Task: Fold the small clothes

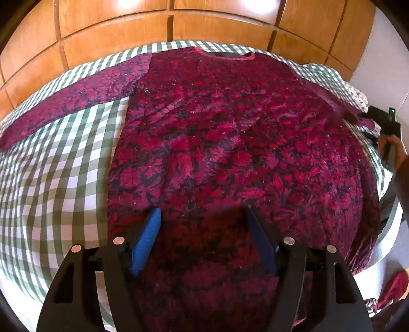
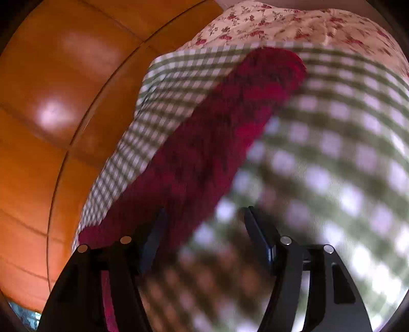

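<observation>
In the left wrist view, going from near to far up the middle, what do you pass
left gripper → red patterned garment → its neckline → green checked sheet → wooden panelling

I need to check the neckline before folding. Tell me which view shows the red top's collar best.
The left wrist view: the collar of the red floral top shows whole, at the far edge, lying flat. The right wrist view shows only a blurred sleeve on the checked sheet, no collar.

We see a green-and-white checked sheet (image 1: pixel 58 163) spread over the bed. Behind the sheet stands a wooden panelled wardrobe (image 1: pixel 158 28). At the sheet's far edge in the right wrist view lies a cream cloth with red flowers (image 2: pixel 294 23).
</observation>
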`<state>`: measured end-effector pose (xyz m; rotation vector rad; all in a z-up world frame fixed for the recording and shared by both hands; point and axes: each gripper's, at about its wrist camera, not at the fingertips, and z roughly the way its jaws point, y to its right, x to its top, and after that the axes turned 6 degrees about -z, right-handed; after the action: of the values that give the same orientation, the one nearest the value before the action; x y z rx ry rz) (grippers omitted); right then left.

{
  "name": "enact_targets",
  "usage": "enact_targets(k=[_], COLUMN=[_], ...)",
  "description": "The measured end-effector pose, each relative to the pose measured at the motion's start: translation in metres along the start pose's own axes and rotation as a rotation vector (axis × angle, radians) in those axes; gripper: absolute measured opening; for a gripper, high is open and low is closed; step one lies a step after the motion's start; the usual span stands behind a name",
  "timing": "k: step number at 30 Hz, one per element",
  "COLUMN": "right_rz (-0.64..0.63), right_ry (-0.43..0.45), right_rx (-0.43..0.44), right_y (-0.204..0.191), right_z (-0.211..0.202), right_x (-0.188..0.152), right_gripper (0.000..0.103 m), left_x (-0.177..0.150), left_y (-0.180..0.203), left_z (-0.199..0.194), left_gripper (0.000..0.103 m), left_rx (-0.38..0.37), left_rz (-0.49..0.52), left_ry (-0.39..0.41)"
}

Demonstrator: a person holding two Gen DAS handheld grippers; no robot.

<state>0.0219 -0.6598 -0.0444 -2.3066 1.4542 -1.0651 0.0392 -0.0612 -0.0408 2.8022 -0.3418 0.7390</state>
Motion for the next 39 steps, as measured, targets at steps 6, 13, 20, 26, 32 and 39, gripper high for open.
enact_targets(k=[6, 13, 20, 26, 32, 39], right_rz=[-0.233, -0.597, -0.887, -1.029, -1.026, -0.763], right_ry=[0.016, 0.085, -0.022, -0.157, -0.142, -0.278], right_rx=[-0.067, 0.106, 0.175, 0.169, 0.197, 0.322], right_y=[-0.050, -0.176, -0.290, -0.335, -0.310, -0.243], right_z=[0.008, -0.035, -0.011, 0.022, -0.006, -0.021], right_x=[0.020, -0.041, -0.152, -0.243, -0.273, -0.253], right_gripper=[0.017, 0.016, 0.016, 0.068, 0.101, 0.101], left_x=[0.008, 0.017, 0.013, 0.022, 0.035, 0.075], left_y=[-0.003, -0.001, -0.008, -0.035, -0.066, -0.082], left_z=[0.000, -0.012, -0.030, -0.034, -0.032, -0.015], left_gripper=[0.069, 0.069, 0.069, 0.069, 0.069, 0.069], left_rx=[-0.011, -0.078, -0.136, -0.206, -0.259, -0.248], left_rz=[-0.027, -0.037, -0.041, -0.163, -0.277, -0.339], left_ry=[-0.045, -0.002, 0.074, 0.093, 0.113, 0.160])
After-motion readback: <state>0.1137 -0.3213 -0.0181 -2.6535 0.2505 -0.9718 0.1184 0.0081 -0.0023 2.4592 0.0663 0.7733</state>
